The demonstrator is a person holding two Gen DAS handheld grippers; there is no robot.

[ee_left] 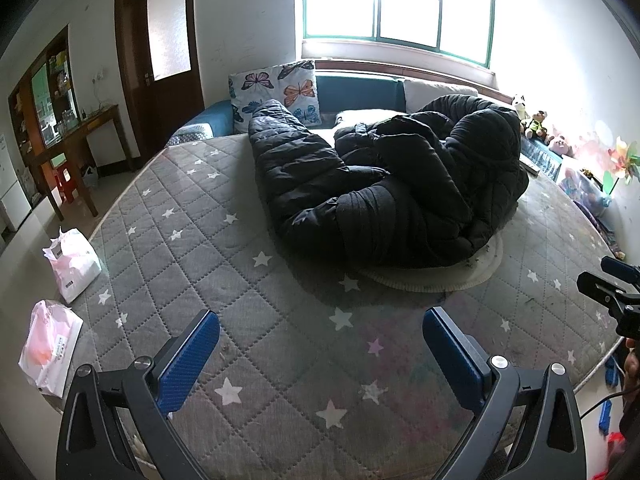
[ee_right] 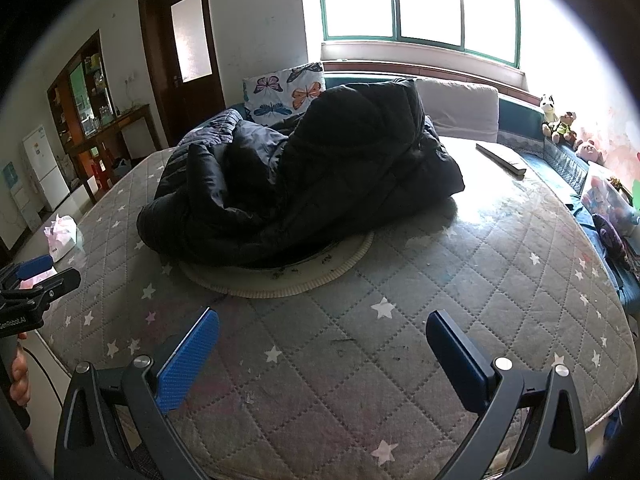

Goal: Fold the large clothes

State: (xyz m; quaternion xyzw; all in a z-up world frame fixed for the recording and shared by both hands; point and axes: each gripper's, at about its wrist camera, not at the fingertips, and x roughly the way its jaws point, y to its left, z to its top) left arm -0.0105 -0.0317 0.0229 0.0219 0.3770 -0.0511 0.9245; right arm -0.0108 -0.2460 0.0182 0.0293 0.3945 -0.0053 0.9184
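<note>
A large black puffer coat (ee_left: 384,184) lies crumpled in a heap on the grey star-quilted mattress (ee_left: 240,280), partly over a round white mat (ee_left: 436,280). It also shows in the right wrist view (ee_right: 304,176), with the mat (ee_right: 280,284) under it. My left gripper (ee_left: 320,328) is open and empty, above the mattress well short of the coat. My right gripper (ee_right: 322,328) is open and empty too, near the mattress's front edge. Each gripper shows at the other view's side: the right one (ee_left: 608,292), the left one (ee_right: 36,276).
A butterfly pillow (ee_left: 276,92) and white cushion (ee_right: 460,108) stand at the back by the window. A dark flat remote-like object (ee_right: 500,158) lies at the back right. Plush toys (ee_right: 560,120) line the right wall. Plastic bags (ee_left: 72,260) lie on the floor, left.
</note>
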